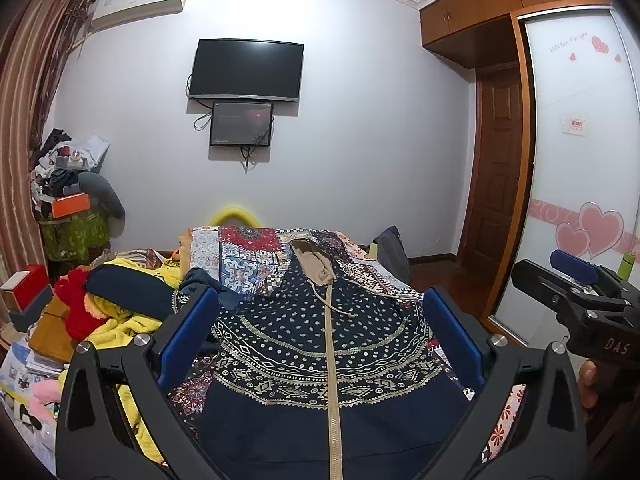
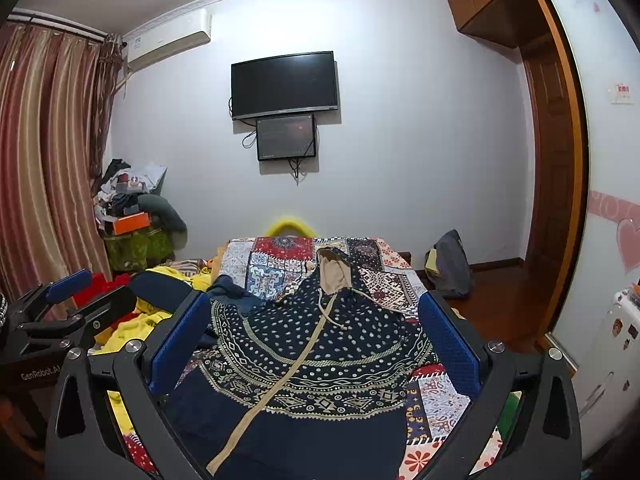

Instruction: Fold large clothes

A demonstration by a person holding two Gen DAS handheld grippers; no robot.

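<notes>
i see the navy patterned hoodie (image 1: 320,344) spread flat on the patchwork bedspread (image 1: 244,256), hood farthest away. my left gripper (image 1: 320,328) and right gripper (image 2: 316,332) both hover over it, jaws spread wide, empty.

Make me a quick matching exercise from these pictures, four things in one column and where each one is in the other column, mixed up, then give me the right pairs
Things:
1. hoodie
2. TV
3. air conditioner
4. yellow blanket

Places:
A. high on the wall, beside the curtain
B. spread on the patchwork bedspread, zip up
C. bunched to the left of the bed
D. middle of the far wall, above a smaller screen

Pairs: 1-B, 2-D, 3-A, 4-C
</notes>
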